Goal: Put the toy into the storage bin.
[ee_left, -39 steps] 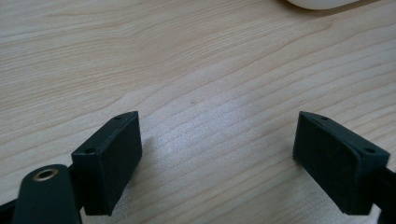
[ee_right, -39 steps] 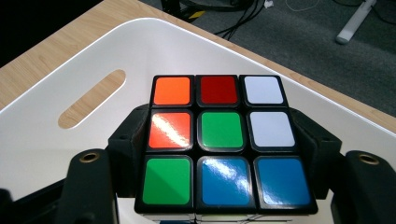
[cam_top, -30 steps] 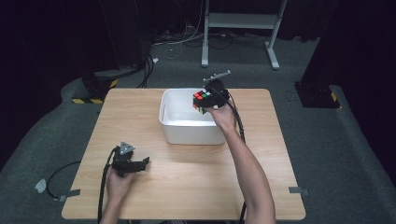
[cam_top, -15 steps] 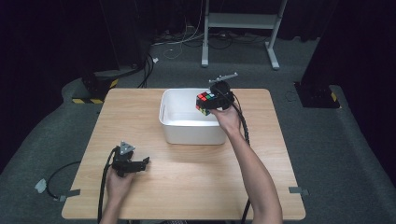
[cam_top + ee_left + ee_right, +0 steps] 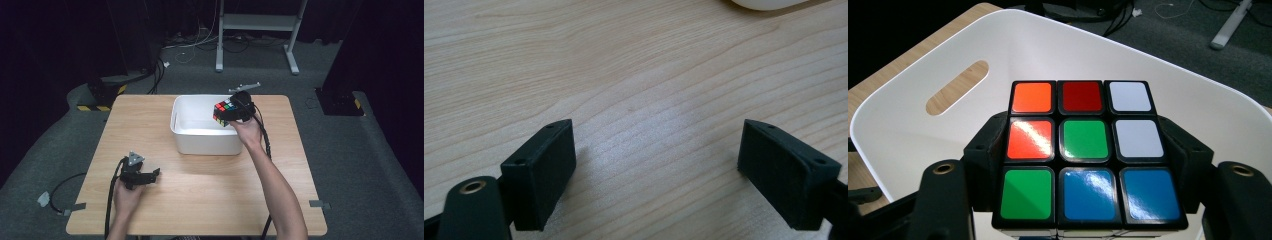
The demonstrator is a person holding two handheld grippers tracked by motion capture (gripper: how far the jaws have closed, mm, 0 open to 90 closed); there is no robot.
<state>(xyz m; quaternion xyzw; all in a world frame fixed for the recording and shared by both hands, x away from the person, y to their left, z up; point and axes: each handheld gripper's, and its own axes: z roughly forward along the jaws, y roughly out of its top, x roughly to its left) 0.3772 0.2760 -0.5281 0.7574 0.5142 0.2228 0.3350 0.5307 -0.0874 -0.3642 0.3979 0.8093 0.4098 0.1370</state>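
My right claw [image 5: 231, 114] pinching cube [image 5: 1083, 150] above white bin [image 5: 200, 142], near its right wall; lower level toward bin floor before releasing; left claw [image 5: 669, 165] spread, idle near bin on table [image 5: 200, 200]

You get a brightly lit table [image 5: 200, 200] against dark surroundings; overhead glare streaks the cube [image 5: 1083, 155], soft shadows sit under the jaws, all frames sharp.
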